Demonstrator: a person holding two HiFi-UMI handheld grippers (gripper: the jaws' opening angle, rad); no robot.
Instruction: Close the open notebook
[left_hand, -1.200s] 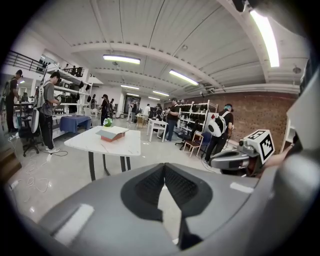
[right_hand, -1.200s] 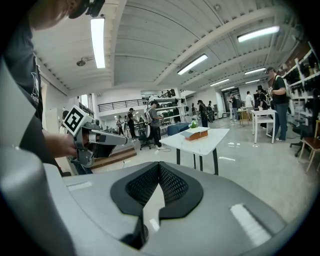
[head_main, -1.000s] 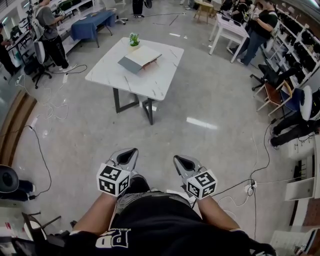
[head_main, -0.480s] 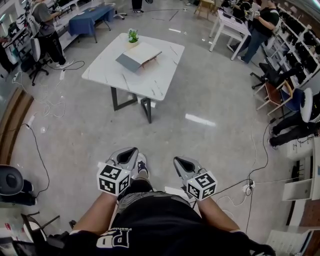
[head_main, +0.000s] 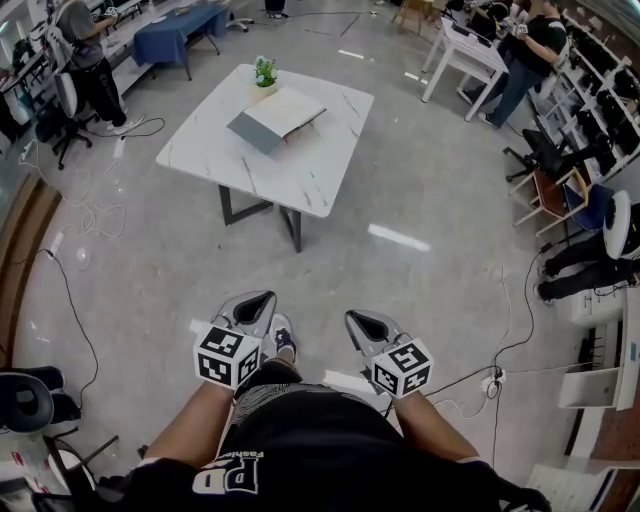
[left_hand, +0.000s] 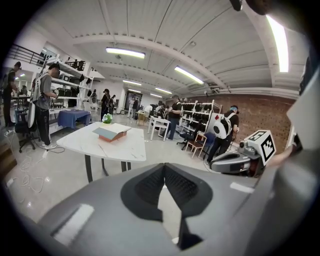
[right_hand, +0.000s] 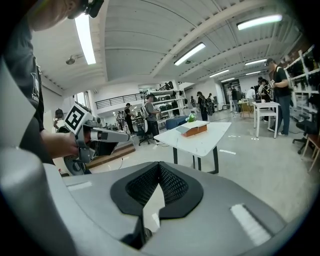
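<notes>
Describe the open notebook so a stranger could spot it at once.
Find the white marble table mid-floor. Near its far edge, beside a small potted plant, lies the notebook. It is the only flat thing there: grey cover on one half, pale pages on the other.

notebook (head_main: 275, 118) grey cover, cream pages | table (head_main: 312, 176) white marble | plant (head_main: 265, 72) green

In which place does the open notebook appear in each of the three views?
Head view: the open notebook is near the top, left of centre, on the white table.
Left gripper view: the notebook is left of centre, at mid height.
Right gripper view: the notebook is right of centre, at mid height.
Shared landmark: the small potted plant beside it.
</notes>
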